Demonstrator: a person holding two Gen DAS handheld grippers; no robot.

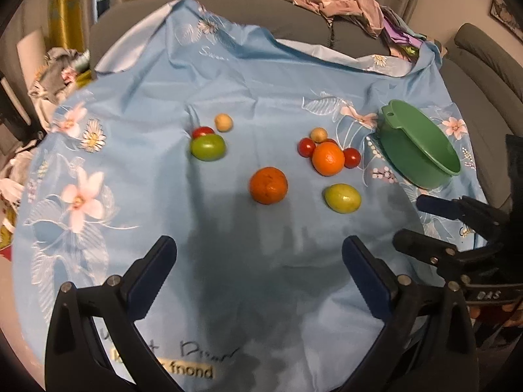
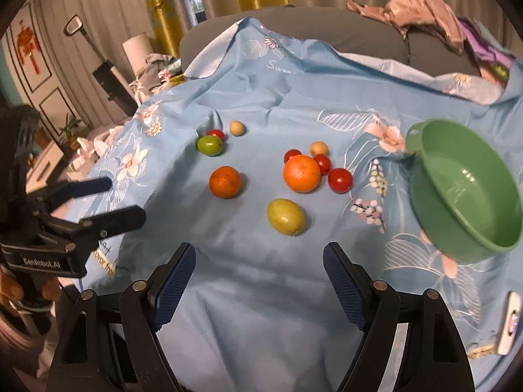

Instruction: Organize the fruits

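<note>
Both claws hang above the near edge of a blue floral cloth [image 1: 228, 75] and hold nothing. The left gripper [image 1: 260, 263] has its jaws spread wide; the right gripper [image 2: 260, 269] likewise stands spread.

The fruit lies loose on the cloth in two clusters. Far left: a green fruit [image 1: 208, 147] touching a red tomato [image 1: 202, 131], with a small tan ball [image 1: 224, 122] just beside. Centre right: a bright orange [image 2: 301, 173] ringed closely by three tomatoes [image 2: 340, 180] and a second tan ball [image 2: 318, 148]. A darker orange [image 1: 268, 185] sits alone between the clusters. A yellow-green fruit [image 2: 286, 216] lies nearest the right claw, apart from the rest.

A green bowl [image 2: 464, 192] rests tilted at the right edge of the cloth, empty. Nothing lies between the claws and the fruit. Crumpled clothes [image 1: 346, 3] are heaped on the grey sofa behind. A white device [image 2: 509, 321] lies at the cloth's near right.
</note>
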